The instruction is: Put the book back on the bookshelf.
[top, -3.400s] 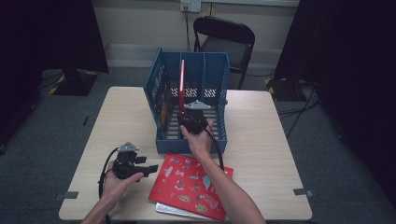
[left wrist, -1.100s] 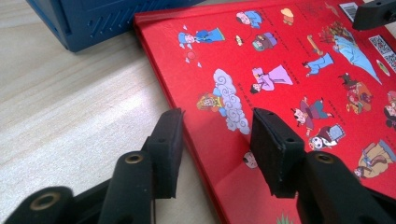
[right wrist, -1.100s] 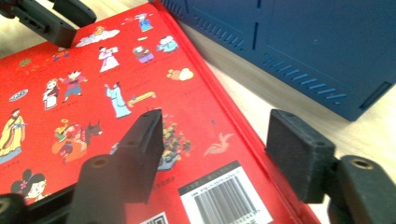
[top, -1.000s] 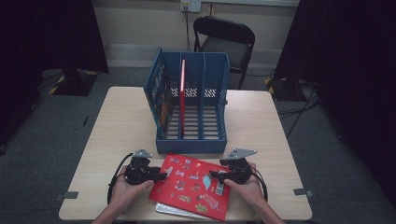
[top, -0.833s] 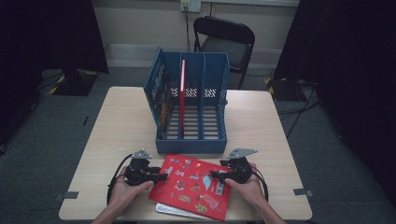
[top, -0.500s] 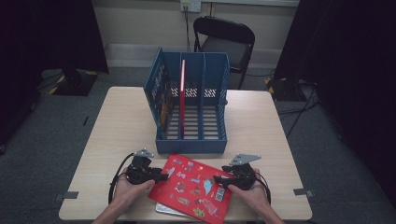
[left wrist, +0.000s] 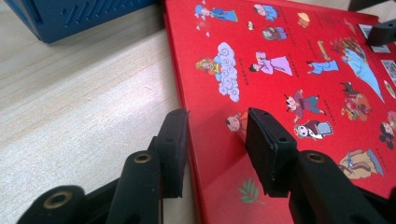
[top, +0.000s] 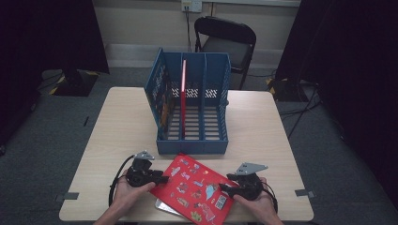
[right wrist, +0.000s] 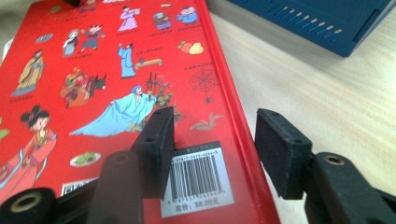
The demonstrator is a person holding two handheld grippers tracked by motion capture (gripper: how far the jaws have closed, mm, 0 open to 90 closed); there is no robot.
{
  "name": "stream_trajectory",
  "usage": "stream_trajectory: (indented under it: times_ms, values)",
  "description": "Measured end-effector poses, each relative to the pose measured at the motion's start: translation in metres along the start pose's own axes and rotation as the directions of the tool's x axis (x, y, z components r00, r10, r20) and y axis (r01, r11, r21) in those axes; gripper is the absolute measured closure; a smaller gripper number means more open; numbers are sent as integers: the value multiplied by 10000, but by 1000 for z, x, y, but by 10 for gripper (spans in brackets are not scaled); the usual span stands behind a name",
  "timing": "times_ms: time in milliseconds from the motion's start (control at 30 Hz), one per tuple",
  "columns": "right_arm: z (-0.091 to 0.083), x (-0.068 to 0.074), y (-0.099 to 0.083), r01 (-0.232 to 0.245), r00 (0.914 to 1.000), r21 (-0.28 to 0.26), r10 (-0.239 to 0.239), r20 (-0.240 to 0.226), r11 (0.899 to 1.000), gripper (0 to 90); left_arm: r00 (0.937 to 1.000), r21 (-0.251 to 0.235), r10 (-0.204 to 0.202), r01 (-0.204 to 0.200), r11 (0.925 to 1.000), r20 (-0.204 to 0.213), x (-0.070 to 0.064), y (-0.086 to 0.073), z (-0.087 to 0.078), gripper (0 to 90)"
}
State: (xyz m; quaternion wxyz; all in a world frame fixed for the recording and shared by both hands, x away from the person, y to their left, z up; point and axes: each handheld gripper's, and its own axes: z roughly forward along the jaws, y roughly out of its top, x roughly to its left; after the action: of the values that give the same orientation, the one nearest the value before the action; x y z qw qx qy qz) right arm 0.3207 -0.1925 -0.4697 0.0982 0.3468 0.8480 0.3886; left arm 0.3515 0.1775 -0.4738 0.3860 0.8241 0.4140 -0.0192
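Note:
A red picture book point(top: 195, 185) lies flat near the table's front edge. My left gripper point(top: 162, 179) is open at its left edge. In the left gripper view the gripper point(left wrist: 215, 140) straddles that edge of the book point(left wrist: 289, 70), one jaw over the cover and one over the table. My right gripper point(top: 224, 189) is open at the right edge. In the right gripper view it point(right wrist: 215, 140) straddles the book's point(right wrist: 93, 70) rim by the barcode. Behind stands a blue file rack point(top: 213, 112) with a red book point(top: 183, 93) upright in it.
A colourful book point(top: 162, 101) stands in the rack's left compartment. A pale flat item point(top: 164, 206) pokes out from under the red picture book. A black folding chair point(top: 225, 42) stands beyond the table. Bare tabletop point(top: 117, 126) lies left and right of the rack.
My right gripper has left the rack and come down to the flat book's right edge. My left gripper closed in on its left edge. The book has since turned slightly, with the right gripper nearer the front.

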Motion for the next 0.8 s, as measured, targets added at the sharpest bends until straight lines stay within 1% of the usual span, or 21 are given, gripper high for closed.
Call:
stream_trajectory:
  times_ms: [33,100,200,267,367,400,500,533,567,600,633,667,733,767,800]
  values:
    - [-2,1,-1,35,10000,13,-35,20,10000,499,10000,6,6,-6,10000,19,0,0,0,584]
    - [-5,2,-4,59,10000,-7,-59,-15,10000,525,9998,28,-173,173,9998,29,2,-1,0,554]
    - [-10,4,-9,38,10000,3,-38,-65,10000,546,9998,72,-136,135,9999,149,3,-1,-1,550]
    - [-13,7,-11,51,9999,75,-50,-113,10000,554,9998,53,-149,148,9999,125,2,-1,0,550]
    - [-18,10,-15,84,9996,171,-79,-285,9998,579,9999,-7,-149,149,9999,-10,1,0,2,542]
    - [-20,12,-16,101,9993,196,-93,-367,9998,586,9998,-36,-219,219,9998,-33,1,0,2,536]
    - [-23,15,-21,-87,9980,245,102,-618,9997,589,9995,-74,-284,283,9996,-112,1,1,3,511]
    - [-24,16,-21,-82,9977,271,100,-663,9996,589,9996,-29,-262,262,9997,-106,1,1,3,509]
    - [-24,18,-21,-89,9977,323,110,-673,9994,589,9996,-29,-262,262,9997,-106,1,1,3,505]
    - [-24,19,-20,21,9970,368,7,-775,9993,589,9995,-22,-290,290,9996,-153,2,1,3,490]
    - [-24,19,-20,36,9966,443,1,-828,9990,591,9992,18,-317,317,9995,-242,2,1,2,478]
    - [-23,18,-18,57,9961,508,-12,-882,9987,607,9993,59,-291,293,9996,-252,2,0,1,468]
    - [-20,14,-13,162,9947,490,-111,-1018,9987,630,9995,137,-214,218,9997,-247,3,-1,-1,456]
    - [-15,10,-8,88,9941,386,-46,-1087,9992,605,9996,202,-203,207,9996,-204,4,-3,-4,462]
    - [-11,8,-4,70,9934,317,-33,-1146,9995,604,9995,144,-241,244,9996,-194,5,-5,-7,482]
